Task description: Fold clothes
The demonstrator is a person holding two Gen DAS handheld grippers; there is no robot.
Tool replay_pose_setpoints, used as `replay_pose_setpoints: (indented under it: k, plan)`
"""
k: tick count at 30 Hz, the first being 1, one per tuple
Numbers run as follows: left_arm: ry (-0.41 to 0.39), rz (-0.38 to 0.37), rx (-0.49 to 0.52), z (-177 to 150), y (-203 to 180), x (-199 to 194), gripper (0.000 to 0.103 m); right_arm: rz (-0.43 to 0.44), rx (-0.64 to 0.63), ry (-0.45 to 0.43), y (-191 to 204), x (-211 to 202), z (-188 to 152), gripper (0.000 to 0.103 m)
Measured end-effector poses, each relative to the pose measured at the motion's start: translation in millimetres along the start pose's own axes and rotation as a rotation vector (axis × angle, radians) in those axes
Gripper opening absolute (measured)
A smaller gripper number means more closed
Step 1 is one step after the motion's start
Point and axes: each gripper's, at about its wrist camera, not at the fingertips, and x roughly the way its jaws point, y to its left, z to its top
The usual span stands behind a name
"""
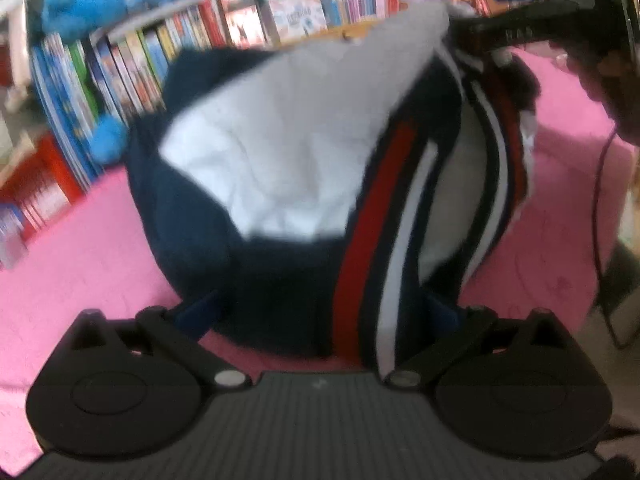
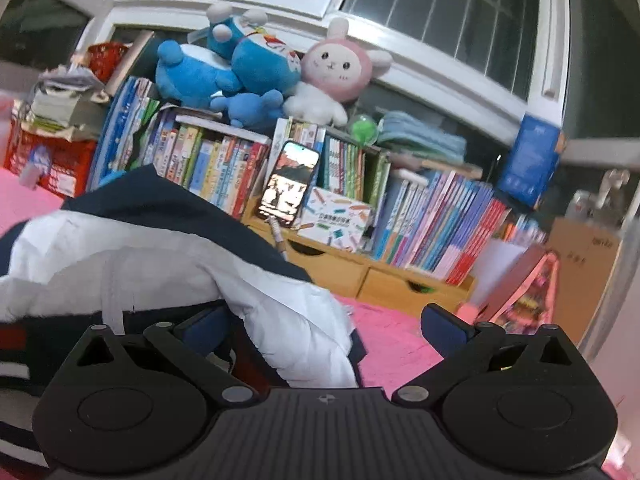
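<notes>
A navy, white and red garment (image 1: 280,168) is bunched up above the pink surface (image 1: 80,248). My left gripper (image 1: 316,312) has its blue fingers spread wide, with the garment's lower edge lying between them; no grip shows. My right gripper (image 2: 324,328) also stands open, with the garment's white part (image 2: 296,320) draped between its fingers, next to the left finger (image 2: 204,328). The right finger (image 2: 444,326) is bare. In the left wrist view the right gripper (image 1: 520,28) shows at the garment's top right corner.
A row of books (image 2: 420,220) on wooden drawers (image 2: 360,276) runs along the back of the pink surface. Blue and pink plush toys (image 2: 260,72) sit on top. A phone (image 2: 290,182) leans against the books. A red crate (image 2: 44,160) stands at the left.
</notes>
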Motion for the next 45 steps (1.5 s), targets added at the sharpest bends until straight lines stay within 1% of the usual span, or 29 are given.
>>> replay_pose_setpoints:
  k: [2, 4, 6, 8, 10, 12, 13, 15, 17, 19, 21, 24, 27, 28, 29, 31, 34, 36, 37, 39, 40, 41, 42, 43, 45]
  plan:
    - [-0.042, 0.035, -0.012, 12.6, -7.2, 9.5, 0.103, 0.017, 0.019, 0.016, -0.1, -2.0, -2.4, 0.103]
    - [-0.059, 0.061, 0.007, 22.8, -26.6, 20.6, 0.103, 0.041, 0.046, 0.028, 1.3, -4.4, -4.2, 0.103]
    - [-0.069, 0.065, 0.048, 34.7, -48.1, 36.9, 0.103, 0.073, 0.088, 0.039, 1.3, -7.5, -4.0, 0.103]
    - [-0.067, 0.088, 0.085, 45.2, -63.5, 54.1, 0.103, 0.095, 0.132, 0.041, -2.8, -8.6, -1.2, 0.103]
    - [-0.075, 0.132, 0.084, 51.6, -63.1, 64.2, 0.102, 0.094, 0.157, 0.032, -9.7, -12.0, -0.9, 0.103]
    - [-0.086, 0.173, 0.025, 55.5, -49.0, 63.0, 0.094, 0.094, 0.181, 0.023, -16.6, -15.4, -0.6, 0.103]
    - [-0.095, 0.191, -0.015, 56.4, -40.0, 59.2, 0.093, 0.094, 0.193, 0.018, -20.0, -17.1, -0.5, 0.103]
    - [-0.14, 0.21, -0.096, 60.7, -19.1, 43.8, 0.093, 0.079, 0.19, 0.012, -24.8, -19.6, -2.5, 0.103]
    - [-0.202, 0.227, -0.157, 65.6, -0.9, 22.3, 0.093, 0.047, 0.118, -0.007, -18.3, -25.9, -9.7, 0.103]
    - [-0.249, 0.257, -0.194, 74.1, 13.9, 5.1, 0.093, 0.038, 0.007, -0.049, -1.6, -36.3, -17.9, 0.103]
    - [-0.288, 0.261, -0.23, 81.7, 26.4, -7.2, 0.093, 0.071, -0.08, -0.088, 20.5, -48.9, -25.5, 0.103]
    - [-0.318, 0.24, -0.256, 86.2, 32.4, -17.6, 0.093, 0.11, -0.217, -0.108, 56.9, -56.0, -33.4, 0.103]
    - [-0.294, 0.164, -0.208, 81.3, 20.0, -18.0, 0.095, 0.112, -0.396, -0.135, 95.5, -51.6, -42.9, 0.103]
    - [-0.28, 0.137, -0.181, 76.8, 12.5, -18.6, 0.095, 0.123, -0.436, -0.126, 104.7, -47.2, -44.9, 0.103]
    - [-0.264, 0.11, -0.151, 71.7, 4.3, -19.3, 0.096, 0.143, -0.449, -0.101, 108.3, -40.5, -43.8, 0.103]
    - [-0.216, 0.085, -0.07, 62.4, -13.0, -13.1, 0.097, 0.183, -0.475, -0.051, 115.6, -27.2, -41.5, 0.103]
    - [-0.135, 0.074, 0.026, 47.7, -34.8, 3.8, 0.098, 0.236, -0.508, 0.019, 125.7, -7.8, -37.5, 0.103]
    - [-0.088, 0.085, 0.079, 38.4, -45.6, 16.3, 0.098, 0.202, -0.485, 0.004, 123.6, -2.0, -30.4, 0.103]
    - [-0.069, 0.102, 0.099, 34.9, -48.6, 22.1, 0.098, 0.174, -0.451, -0.012, 120.2, -1.5, -26.3, 0.103]
    - [-0.036, 0.14, 0.134, 29.8, -53.4, 33.1, 0.098, 0.15, -0.334, -0.033, 106.4, -3.1, -17.6, 0.103]
    - [-0.022, 0.161, 0.15, 28.2, -55.4, 38.1, 0.099, 0.146, -0.269, -0.04, 98.8, -4.0, -13.5, 0.101]
    - [-0.014, 0.191, 0.17, 27.0, -58.0, 42.8, 0.1, 0.156, -0.202, -0.04, 90.3, -5.5, -10.3, 0.091]
    - [-0.012, 0.236, 0.2, 25.8, -61.7, 47.8, 0.102, 0.169, -0.135, -0.037, 81.5, -6.4, -6.8, 0.081]
    - [-0.016, 0.27, 0.228, 24.9, -65.4, 50.7, 0.102, 0.197, -0.072, -0.022, 71.6, -4.5, -2.4, 0.069]
    - [-0.029, 0.313, 0.274, 24.3, -71.9, 54.2, 0.102, 0.251, 0.041, 0.004, 55.7, -0.8, 4.2, 0.067]
